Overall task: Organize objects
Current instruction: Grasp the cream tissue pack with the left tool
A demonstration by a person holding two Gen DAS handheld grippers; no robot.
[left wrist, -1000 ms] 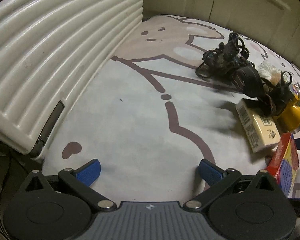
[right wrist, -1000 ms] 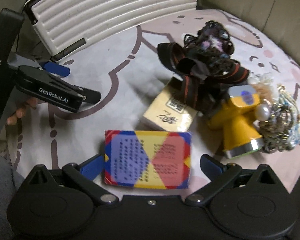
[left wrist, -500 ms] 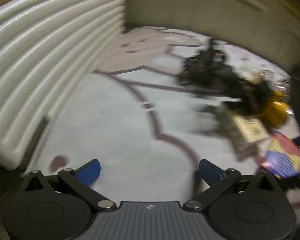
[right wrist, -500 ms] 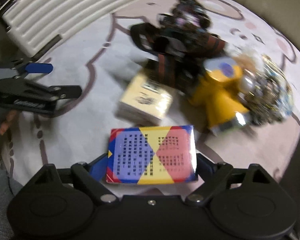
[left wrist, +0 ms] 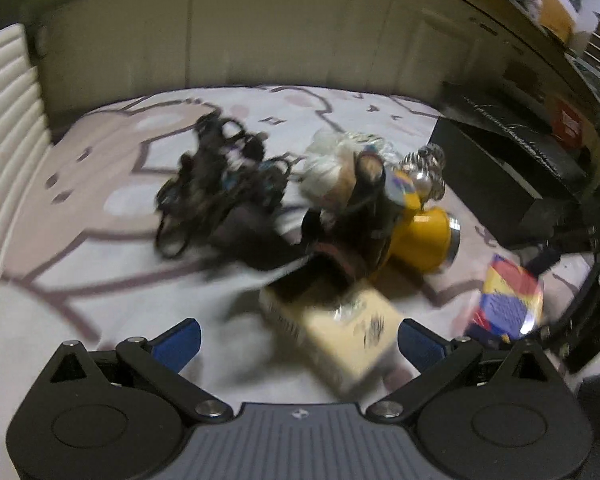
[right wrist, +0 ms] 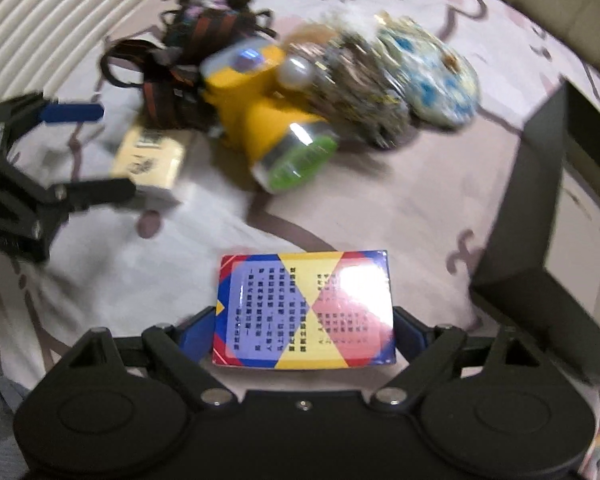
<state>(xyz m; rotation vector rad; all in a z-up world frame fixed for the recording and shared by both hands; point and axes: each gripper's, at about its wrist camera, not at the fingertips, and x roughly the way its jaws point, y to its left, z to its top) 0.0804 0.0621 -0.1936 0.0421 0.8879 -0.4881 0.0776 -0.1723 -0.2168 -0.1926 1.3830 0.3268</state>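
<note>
My right gripper [right wrist: 303, 330] is shut on a red, blue and yellow card box [right wrist: 304, 310] and holds it above the bedsheet; the box also shows in the left wrist view [left wrist: 506, 300]. My left gripper [left wrist: 298, 340] is open, its blue pads either side of a cream box [left wrist: 336, 334] that lies on the sheet; it also shows in the right wrist view [right wrist: 150, 160]. Behind lie a yellow flashlight [right wrist: 268, 120], dark straps and hair ties [left wrist: 220, 184], and a heap of jewellery [right wrist: 364, 80].
A black open box [right wrist: 540, 200] stands at the right, also seen in the left wrist view [left wrist: 500, 168]. A white ribbed suitcase [left wrist: 4, 120] lies along the left. Cabinet doors [left wrist: 260, 20] close the back. A patterned round pouch [right wrist: 440, 76] lies by the jewellery.
My right gripper has closed on the coloured box and lifted it toward the right, near the black box. My left gripper has swung right from the suitcase to straddle the cream box.
</note>
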